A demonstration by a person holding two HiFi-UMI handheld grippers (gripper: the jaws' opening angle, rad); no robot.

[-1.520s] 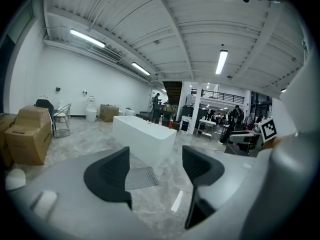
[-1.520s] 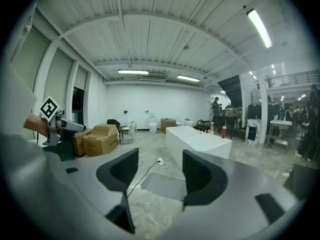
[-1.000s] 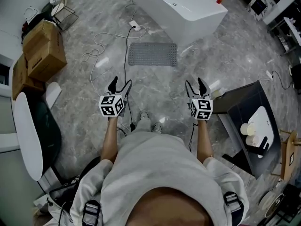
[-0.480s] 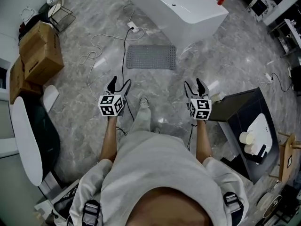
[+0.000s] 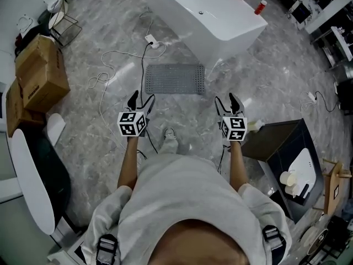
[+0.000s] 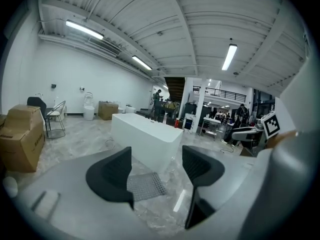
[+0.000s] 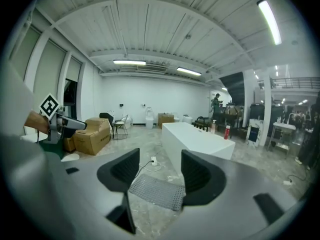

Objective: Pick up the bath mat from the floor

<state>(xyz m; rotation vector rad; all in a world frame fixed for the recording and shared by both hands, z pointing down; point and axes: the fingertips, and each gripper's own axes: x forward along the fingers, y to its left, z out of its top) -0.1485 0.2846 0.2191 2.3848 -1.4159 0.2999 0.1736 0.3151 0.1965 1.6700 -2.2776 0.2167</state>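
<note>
The grey studded bath mat lies flat on the marble floor beside the white bathtub. My left gripper and right gripper are held out level in front of the person, short of the mat's near edge. Both stand open with nothing between the jaws. In the left gripper view the bath mat shows on the floor ahead between the open left gripper jaws. In the right gripper view the bath mat lies ahead below the open right gripper.
Cables and a power strip trail across the floor left of the mat. Cardboard boxes stand at the left, a wire chair behind them. A dark cabinet with white items stands at the right. A red bottle sits on the tub's rim.
The person has walked forward, both grippers moving with them. The bath mat and tub now sit closer to the grippers in the head view. Jaw openings look unchanged.
</note>
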